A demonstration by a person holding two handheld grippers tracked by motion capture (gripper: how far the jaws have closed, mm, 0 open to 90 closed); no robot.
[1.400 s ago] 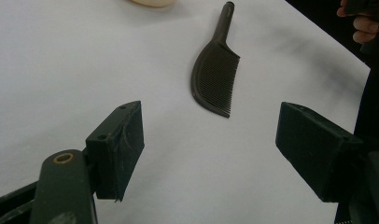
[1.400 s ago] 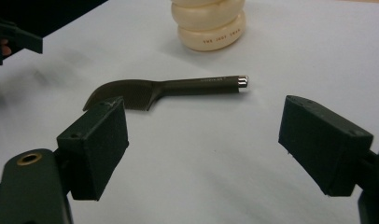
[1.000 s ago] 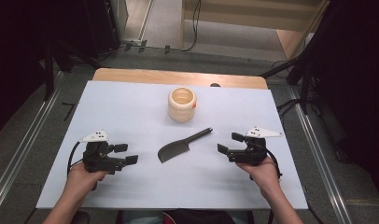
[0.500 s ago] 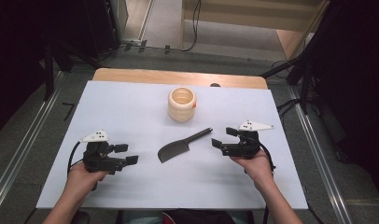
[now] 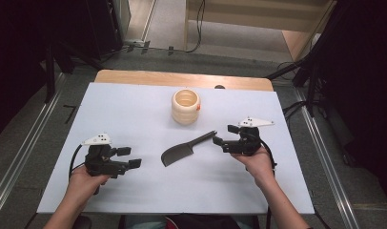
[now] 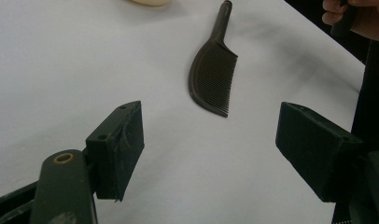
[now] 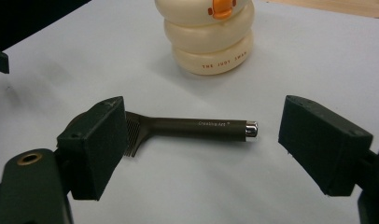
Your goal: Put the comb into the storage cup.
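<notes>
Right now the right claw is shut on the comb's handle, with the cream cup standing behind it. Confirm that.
Not quite. The right claw is open, its jaws apart either side of the comb handle without gripping it, as the right gripper view shows. The cream cup does stand behind it.

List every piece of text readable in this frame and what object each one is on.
"THE JUDY SWAN", as best it reads: small dark capitals on the lowest ring of the cream cup.
"Creative Art", roughly: tiny pale print on the handle of the dark comb, too small to be sure of the letters.
No text can be read on the white table cover or on either hand-held gripper.
</notes>
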